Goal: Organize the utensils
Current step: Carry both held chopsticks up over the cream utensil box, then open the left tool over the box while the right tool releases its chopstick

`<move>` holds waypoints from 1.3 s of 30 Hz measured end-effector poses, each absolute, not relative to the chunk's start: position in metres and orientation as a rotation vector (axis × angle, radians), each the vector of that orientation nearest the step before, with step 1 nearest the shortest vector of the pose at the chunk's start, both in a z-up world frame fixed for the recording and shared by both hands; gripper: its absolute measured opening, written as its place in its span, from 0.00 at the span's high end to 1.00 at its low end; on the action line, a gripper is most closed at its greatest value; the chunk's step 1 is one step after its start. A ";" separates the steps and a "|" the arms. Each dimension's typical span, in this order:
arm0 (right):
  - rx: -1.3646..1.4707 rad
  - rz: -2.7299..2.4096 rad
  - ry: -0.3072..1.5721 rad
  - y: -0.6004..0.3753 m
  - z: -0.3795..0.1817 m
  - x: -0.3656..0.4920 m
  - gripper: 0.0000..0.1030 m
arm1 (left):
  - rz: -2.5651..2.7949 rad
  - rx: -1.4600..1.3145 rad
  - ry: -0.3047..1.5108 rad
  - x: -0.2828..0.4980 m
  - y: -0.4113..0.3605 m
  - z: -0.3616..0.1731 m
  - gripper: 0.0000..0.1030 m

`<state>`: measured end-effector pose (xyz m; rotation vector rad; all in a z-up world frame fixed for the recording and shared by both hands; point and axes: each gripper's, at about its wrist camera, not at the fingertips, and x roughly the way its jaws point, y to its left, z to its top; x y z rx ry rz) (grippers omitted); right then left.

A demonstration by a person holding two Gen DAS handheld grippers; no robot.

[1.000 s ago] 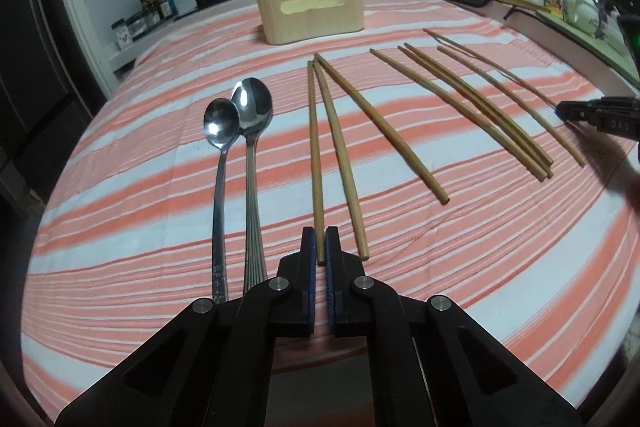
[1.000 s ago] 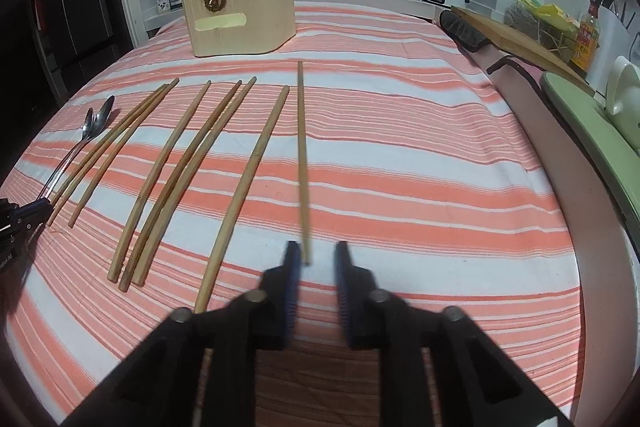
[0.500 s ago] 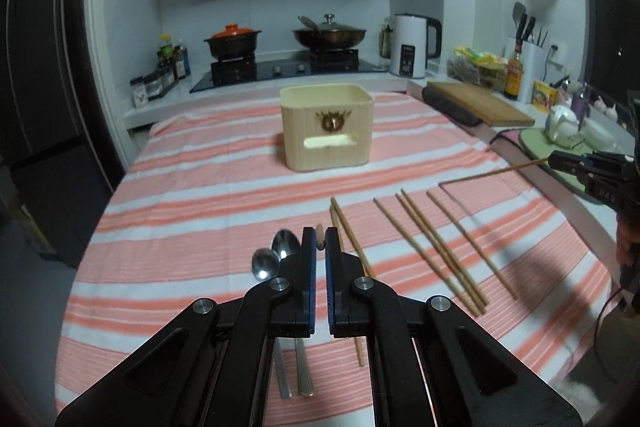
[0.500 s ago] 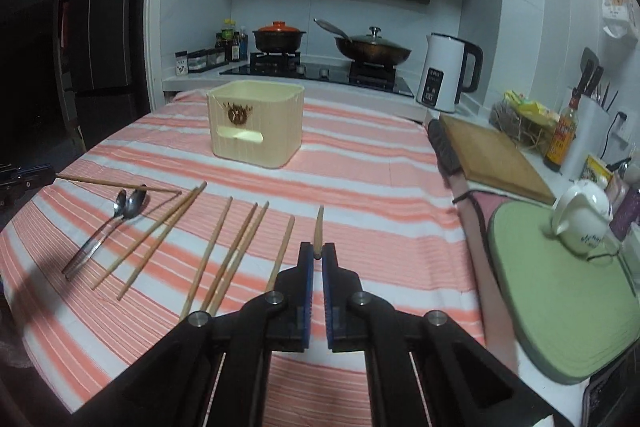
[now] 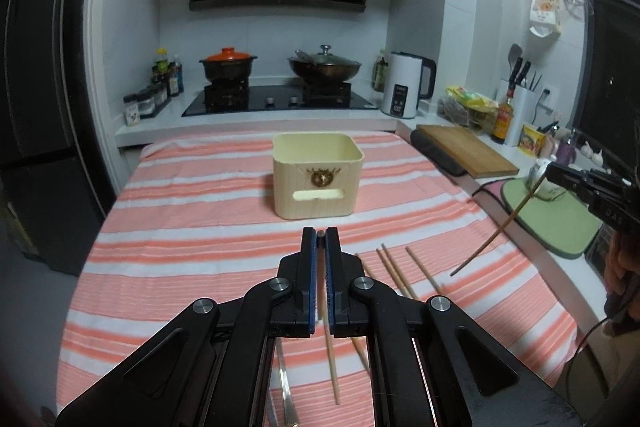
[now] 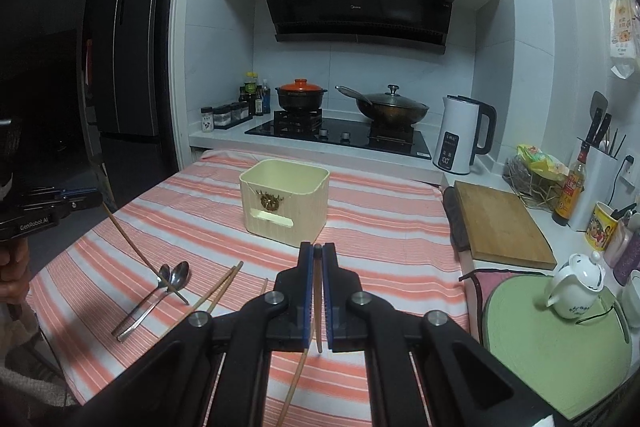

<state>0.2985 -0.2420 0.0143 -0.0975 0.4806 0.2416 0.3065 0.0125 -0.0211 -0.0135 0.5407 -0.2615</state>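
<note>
We see each hand-held gripper pinching 1 chopstick — left hand-held gripper, right hand-held gripper — above the striped worktop; the cream holder box stands ahead, 2 spoons lie left.

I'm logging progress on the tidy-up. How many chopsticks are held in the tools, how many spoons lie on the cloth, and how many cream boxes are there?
Chopsticks held: 2, one in the left tool, one in the right tool
Spoons: 2
Cream box: 1
Total: 5

both wrist views face the holder (shared) from above.
</note>
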 end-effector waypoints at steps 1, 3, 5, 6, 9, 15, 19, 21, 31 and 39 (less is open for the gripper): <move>-0.095 0.246 0.476 -0.240 0.017 0.298 0.96 | -0.266 -0.019 0.538 0.307 0.012 -0.019 0.98; -0.084 0.261 0.469 -0.238 0.022 0.297 0.96 | -0.278 -0.032 0.536 0.308 0.011 -0.013 0.98; -0.074 0.277 0.460 -0.235 0.027 0.297 0.96 | -0.288 -0.037 0.531 0.310 0.009 -0.005 0.98; -0.072 0.285 0.456 -0.233 0.031 0.298 0.96 | -0.292 -0.037 0.527 0.310 0.008 -0.001 0.98; -0.069 0.308 0.446 -0.227 0.039 0.302 0.96 | -0.306 -0.036 0.521 0.315 0.006 0.014 0.98; -0.060 0.342 0.420 -0.215 0.059 0.325 0.96 | -0.321 -0.048 0.510 0.343 0.002 0.047 0.98; -0.038 0.355 0.403 -0.210 0.075 0.352 0.96 | -0.331 -0.078 0.522 0.380 0.000 0.067 0.98; -0.032 0.353 0.384 -0.206 0.084 0.367 0.96 | -0.321 -0.081 0.516 0.400 -0.001 0.077 0.98; 0.022 0.310 0.262 -0.187 0.107 0.451 0.96 | -0.202 -0.168 0.446 0.495 0.001 0.090 0.98; 0.103 0.304 0.468 -0.178 0.053 0.543 0.96 | -0.143 -0.183 0.617 0.566 -0.001 0.025 0.98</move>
